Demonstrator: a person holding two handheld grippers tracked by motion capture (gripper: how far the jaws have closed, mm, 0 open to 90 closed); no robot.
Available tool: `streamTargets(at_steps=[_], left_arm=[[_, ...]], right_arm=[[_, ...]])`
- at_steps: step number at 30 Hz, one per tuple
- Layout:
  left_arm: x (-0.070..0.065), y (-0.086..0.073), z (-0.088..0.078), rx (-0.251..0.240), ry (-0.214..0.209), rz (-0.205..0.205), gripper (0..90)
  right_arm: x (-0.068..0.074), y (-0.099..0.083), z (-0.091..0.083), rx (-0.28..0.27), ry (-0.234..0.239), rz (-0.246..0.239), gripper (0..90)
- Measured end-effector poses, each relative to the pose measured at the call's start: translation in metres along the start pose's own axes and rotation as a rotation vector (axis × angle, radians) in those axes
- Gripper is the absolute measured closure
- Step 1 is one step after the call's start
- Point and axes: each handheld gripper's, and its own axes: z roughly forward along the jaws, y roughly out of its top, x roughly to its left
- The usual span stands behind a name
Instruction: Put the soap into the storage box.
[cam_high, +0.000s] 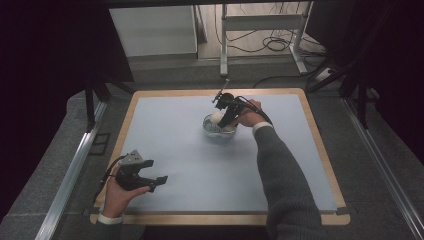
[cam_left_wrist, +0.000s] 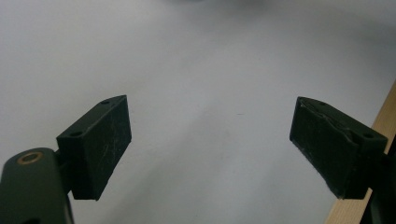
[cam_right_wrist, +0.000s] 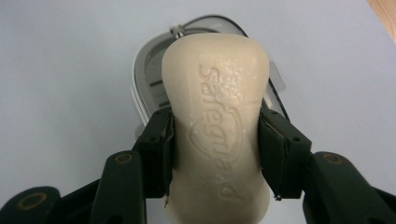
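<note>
Nearest the person, the left tool (cam_high: 152, 183) rested low over the blue mat (cam_high: 180, 165) of the desk (cam_high: 220, 218), its jaws spread wide with nothing between them, seemingly parked out of the way. Farther off, the right tool (cam_right_wrist: 215, 154) clamped a cream soap bar (cam_right_wrist: 215, 116) by its narrow waist, likely the surest grip on a slippery shape. The bar hung just above a clear soap dish (cam_high: 219, 131), whose ribbed tray looked empty, probably its destination.
</note>
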Motion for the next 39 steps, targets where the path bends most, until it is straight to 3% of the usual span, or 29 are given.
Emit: streamTargets(at_steps=[7, 16, 21, 24, 31, 35, 39], left_arm=[[-0.002, 0.000, 0.002, 0.000, -0.010, 0.005, 13.2], [-0.001, 0.000, 0.002, -0.001, -0.009, -0.001, 13.2], [-0.002, 0.001, 0.003, -0.001, -0.017, 0.000, 13.2], [-0.002, 0.000, 0.004, 0.004, -0.015, 0.001, 13.2], [-0.002, 0.000, 0.005, 0.006, -0.016, 0.007, 13.2], [-0.002, 0.000, 0.004, 0.006, -0.011, 0.006, 13.4], [-0.001, 0.000, 0.003, 0.002, -0.004, -0.002, 13.4]], right_arm=[[0.003, 0.011, 0.012, 0.017, 0.011, -0.030, 49.3], [0.003, 0.012, 0.024, 0.051, 0.003, -0.065, 49.2], [0.004, 0.010, 0.025, 0.062, -0.016, -0.055, 46.0], [0.001, 0.008, 0.018, 0.001, -0.013, 0.012, 40.3], [0.003, -0.004, -0.002, -0.088, -0.034, 0.097, 33.4], [0.008, -0.019, -0.020, -0.169, -0.036, 0.186, 30.3], [0.014, -0.043, -0.032, -0.228, -0.050, 0.201, 28.5]])
